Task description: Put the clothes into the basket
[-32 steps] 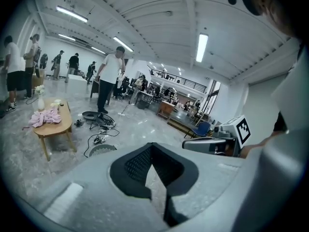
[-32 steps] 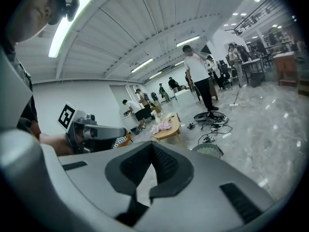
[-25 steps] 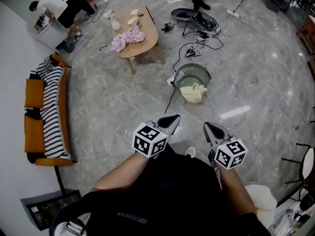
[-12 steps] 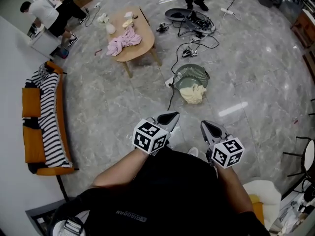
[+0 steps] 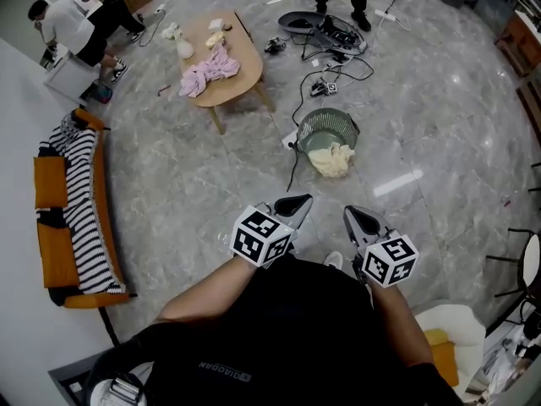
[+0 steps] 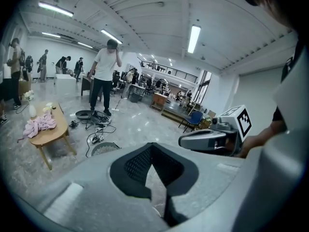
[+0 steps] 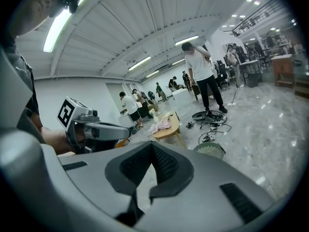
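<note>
Far left: orange sofa (image 5: pixel 51 183) along the wall, black-and-white striped cloth (image 5: pixel 84 201) draped over it.
Table: oval wooden table (image 5: pixel 245 62), well ahead on the marble floor; crumpled pink garment (image 5: pixel 207 68) lying on top.
Left gripper (image 5: pixel 294 205): clenched, nothing between the jaws, held low before the body.
Basket: round grey mesh basket (image 5: pixel 328 125) on the floor, well apart from the table; cream cloth (image 5: pixel 332 159) bunched at its near rim.
Right gripper (image 5: pixel 358 220): clenched, empty, just beside the left.
</note>
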